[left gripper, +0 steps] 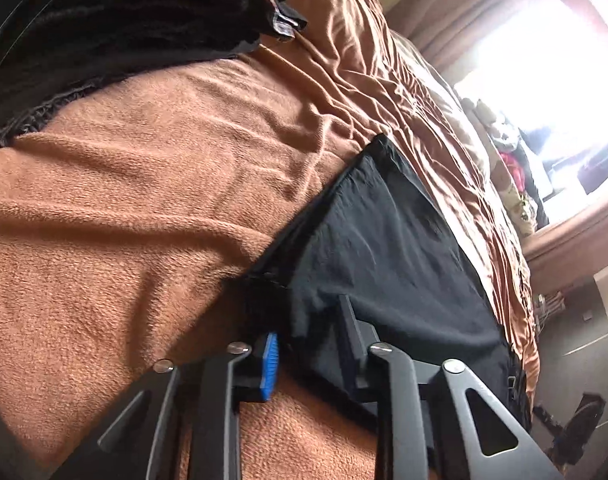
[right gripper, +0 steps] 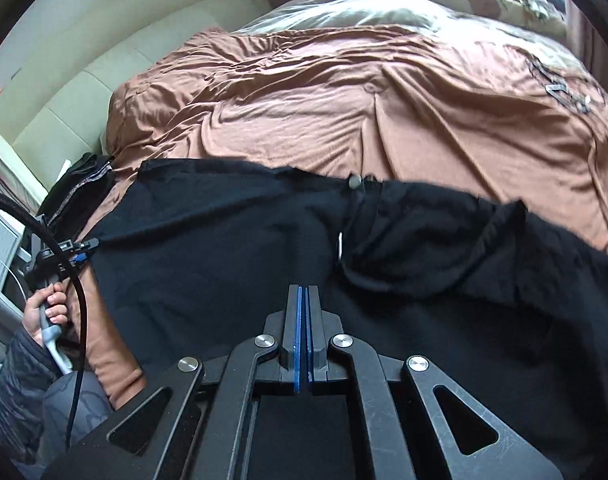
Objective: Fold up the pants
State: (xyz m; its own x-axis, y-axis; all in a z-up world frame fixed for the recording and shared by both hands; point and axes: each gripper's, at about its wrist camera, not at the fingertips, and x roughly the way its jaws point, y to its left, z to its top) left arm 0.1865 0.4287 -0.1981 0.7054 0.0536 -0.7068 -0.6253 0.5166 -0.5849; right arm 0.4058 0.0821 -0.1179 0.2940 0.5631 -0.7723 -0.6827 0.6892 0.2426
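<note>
The brown bedspread (right gripper: 304, 92) fills the upper half of my right wrist view, and the black pants (right gripper: 232, 248) lie across it in a wide band through the middle and lower frame, waistband end bunched and rumpled toward the right. I judge them light, soft and limp: they will sag and drag on the fleecy cover, so I would take them at a hem, a corner or the waistband, where the cloth is doubled. In my left wrist view the pants (left gripper: 384, 240) run from lower centre up toward the right, beside a dark folded pile (left gripper: 124, 12) at upper left. My left gripper (left gripper: 310, 336) sits at the lower centre of that frame with its jaws narrowed around a gathered corner of the pants; the blue pad (left gripper: 270, 364) seems to meet the cloth, though I cannot tell how firmly. My right gripper (right gripper: 303, 320) hangs over the pants at lower centre, jaws pressed together with nothing between them.
</note>
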